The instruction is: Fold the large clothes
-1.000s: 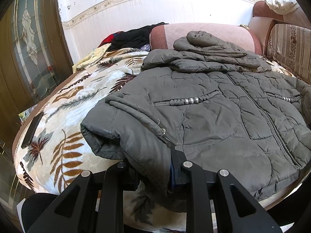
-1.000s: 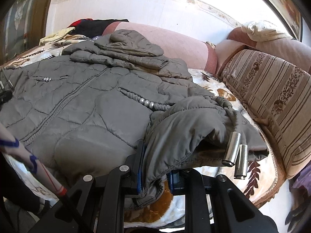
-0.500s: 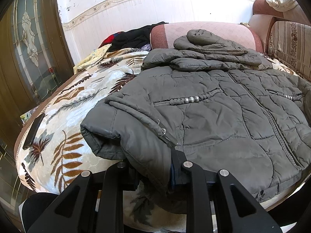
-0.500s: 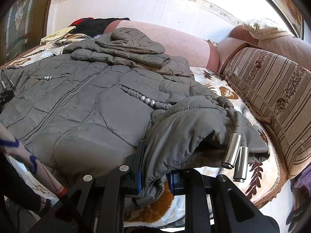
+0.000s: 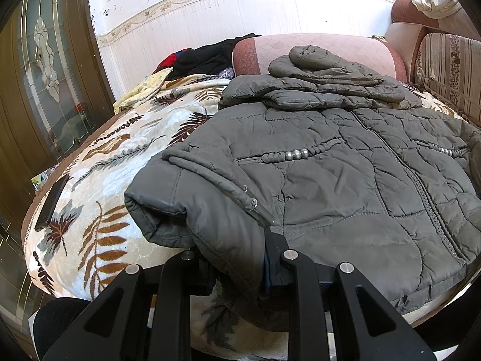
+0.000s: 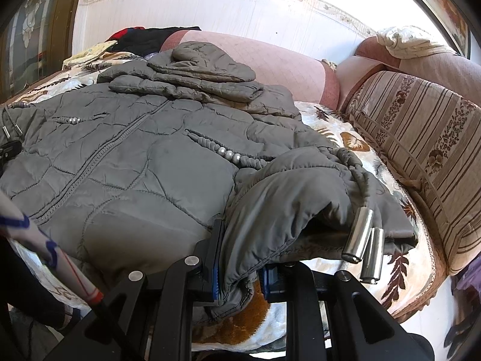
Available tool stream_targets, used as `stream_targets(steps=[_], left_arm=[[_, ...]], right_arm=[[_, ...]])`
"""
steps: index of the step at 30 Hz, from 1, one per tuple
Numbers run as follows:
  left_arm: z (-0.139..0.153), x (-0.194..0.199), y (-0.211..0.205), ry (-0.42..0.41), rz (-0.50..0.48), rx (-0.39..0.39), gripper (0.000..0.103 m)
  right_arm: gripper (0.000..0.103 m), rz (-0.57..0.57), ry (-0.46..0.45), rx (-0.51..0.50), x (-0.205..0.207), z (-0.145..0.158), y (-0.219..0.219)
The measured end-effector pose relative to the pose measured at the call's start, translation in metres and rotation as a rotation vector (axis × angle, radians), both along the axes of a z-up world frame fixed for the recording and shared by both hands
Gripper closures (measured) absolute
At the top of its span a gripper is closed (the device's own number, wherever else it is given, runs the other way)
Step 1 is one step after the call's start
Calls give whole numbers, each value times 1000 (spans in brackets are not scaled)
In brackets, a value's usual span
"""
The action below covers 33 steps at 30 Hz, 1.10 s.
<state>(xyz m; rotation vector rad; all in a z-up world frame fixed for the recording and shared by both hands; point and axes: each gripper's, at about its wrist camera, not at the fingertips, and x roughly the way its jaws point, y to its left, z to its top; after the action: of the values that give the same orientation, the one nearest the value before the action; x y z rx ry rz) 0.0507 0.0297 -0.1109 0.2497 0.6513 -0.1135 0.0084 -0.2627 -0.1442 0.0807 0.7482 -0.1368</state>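
A grey quilted puffer jacket (image 5: 330, 180) lies front up on a leaf-patterned blanket (image 5: 99, 180), its hood and sleeves folded over the far end. My left gripper (image 5: 237, 273) is shut on the jacket's near left hem corner. In the right wrist view the jacket (image 6: 135, 165) fills the middle, and my right gripper (image 6: 239, 273) is shut on its near right hem corner, lifted a little. Two metal cord ends (image 6: 363, 240) hang beside that corner.
A black phone (image 5: 51, 201) lies near the blanket's left edge. A pink bolster (image 5: 300, 51) and dark clothes (image 5: 207, 57) sit at the far end. A striped cushion (image 6: 421, 150) runs along the right side. A glass-panelled wooden door (image 5: 39, 90) stands on the left.
Both grippers keep their hold on the hem corners; the views have shifted only slightly, with the jacket a little farther off.
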Motion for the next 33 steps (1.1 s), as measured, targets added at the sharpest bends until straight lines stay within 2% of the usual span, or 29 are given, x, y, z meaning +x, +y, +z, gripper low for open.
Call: stream_targets(steps=[10,23,33], left_arm=[[2,1,0,4,8,-22,81],[5,0,-8,-18,12,1,81],[10,-1,-10,-41,9,19,81]], right_arm=[[82,-2,-6,51,1,1,-6],[83,-12,-13,174,-4,-1,-21],[83,-15,-27,195,-6,1,-24]])
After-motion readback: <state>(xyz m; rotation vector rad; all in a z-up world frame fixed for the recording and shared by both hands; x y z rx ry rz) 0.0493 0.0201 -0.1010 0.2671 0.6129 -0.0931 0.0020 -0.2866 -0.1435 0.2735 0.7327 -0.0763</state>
